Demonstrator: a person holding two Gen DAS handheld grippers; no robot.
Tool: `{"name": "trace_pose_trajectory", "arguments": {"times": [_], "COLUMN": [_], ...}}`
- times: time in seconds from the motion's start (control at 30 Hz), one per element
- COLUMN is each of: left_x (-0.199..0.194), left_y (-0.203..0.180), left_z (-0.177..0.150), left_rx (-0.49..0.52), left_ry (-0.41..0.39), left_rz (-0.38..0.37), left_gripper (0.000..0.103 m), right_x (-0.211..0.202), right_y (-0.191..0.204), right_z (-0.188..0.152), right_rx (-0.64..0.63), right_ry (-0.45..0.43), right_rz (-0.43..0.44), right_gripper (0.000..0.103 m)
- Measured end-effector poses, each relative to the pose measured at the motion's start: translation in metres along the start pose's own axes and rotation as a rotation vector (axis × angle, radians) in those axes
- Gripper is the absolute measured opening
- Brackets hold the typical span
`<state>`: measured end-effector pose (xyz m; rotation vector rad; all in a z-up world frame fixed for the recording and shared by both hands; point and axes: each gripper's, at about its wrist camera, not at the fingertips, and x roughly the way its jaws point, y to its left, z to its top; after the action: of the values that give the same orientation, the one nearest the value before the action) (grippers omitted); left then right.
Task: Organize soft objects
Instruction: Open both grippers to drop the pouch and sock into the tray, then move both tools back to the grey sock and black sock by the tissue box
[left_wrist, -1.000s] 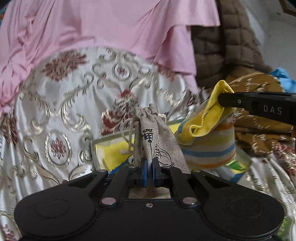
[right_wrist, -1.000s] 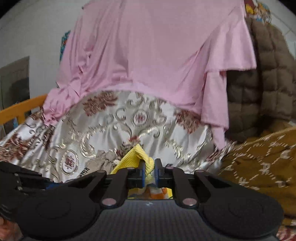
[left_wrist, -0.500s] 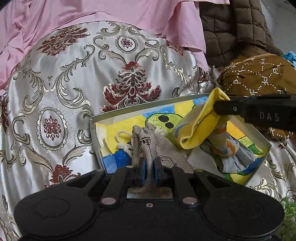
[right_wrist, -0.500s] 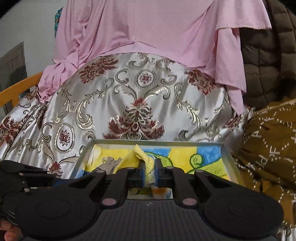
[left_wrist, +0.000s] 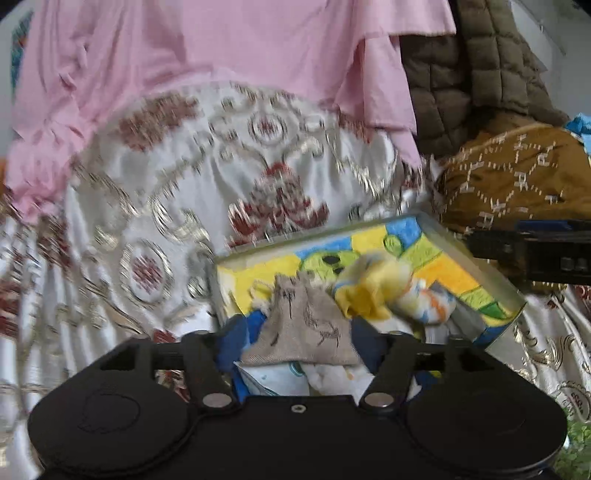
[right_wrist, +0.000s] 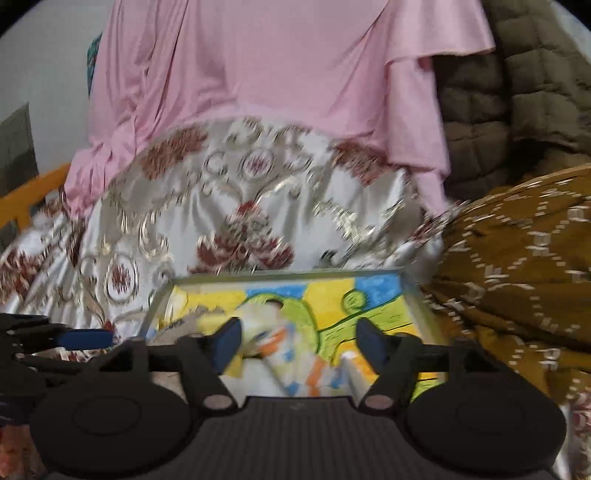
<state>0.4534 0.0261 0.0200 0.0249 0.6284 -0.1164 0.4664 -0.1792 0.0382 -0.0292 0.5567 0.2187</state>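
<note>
Both jaws just sprang apart, dropping loads | burlap pouch (left_wrist: 306, 325), striped knit sock (right_wrist: 291, 354) lie loose in painted tray (left_wrist: 476, 258)

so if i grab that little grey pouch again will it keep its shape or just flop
Probably flop. The grey pouch lies slumped and creased in the box, so it seems to be soft cloth. It looks light and thinly filled, judging by how flat it lies. The weave looks coarse, so it should not slip between pads, and it is unlikely to roll.

The box (left_wrist: 476, 269) lies open from above; a brown patterned cushion (left_wrist: 517, 177) crowds its right wall.
</note>
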Motion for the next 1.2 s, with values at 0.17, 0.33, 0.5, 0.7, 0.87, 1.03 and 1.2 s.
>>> {"name": "trace_pose_trajectory", "arguments": {"times": [0.17,0.33,0.5,0.7,0.87,1.03,1.2], "left_x": [-0.059,-0.123,-0.194,-0.262,-0.303,-0.328,-0.340], "left_y": [-0.015,-0.032,-0.044,-0.052,-0.055,-0.057,-0.056], "left_z": [0.006,0.007,-0.001,-0.016,-0.031,-0.050,-0.073], "left_rx": [0.023,0.048,0.065,0.090,0.094,0.094,0.091], "left_ry": [-0.102,-0.187,-0.278,-0.339,-0.367,-0.361,-0.334], "left_rz": [0.039,0.040,0.052,0.063,0.071,0.074,0.079], "left_gripper": [0.082,0.088,0.097,0.101,0.102,0.102,0.102], "right_x": [-0.060,-0.127,-0.192,-0.263,-0.304,-0.330,-0.348], "right_y": [-0.013,-0.013,0.001,0.020,0.037,0.053,0.061], "right_z": [-0.003,-0.006,-0.011,-0.027,-0.043,-0.062,-0.084], "right_rx": [0.018,0.043,0.024,0.035,0.023,-0.007,-0.018], "right_ry": [-0.103,-0.190,-0.258,-0.331,-0.356,-0.357,-0.359], "right_rz": [0.004,0.016,0.019,0.007,0.012,-0.015,-0.028], "right_gripper": [0.090,0.098,0.103,0.103,0.103,0.103,0.103]}}
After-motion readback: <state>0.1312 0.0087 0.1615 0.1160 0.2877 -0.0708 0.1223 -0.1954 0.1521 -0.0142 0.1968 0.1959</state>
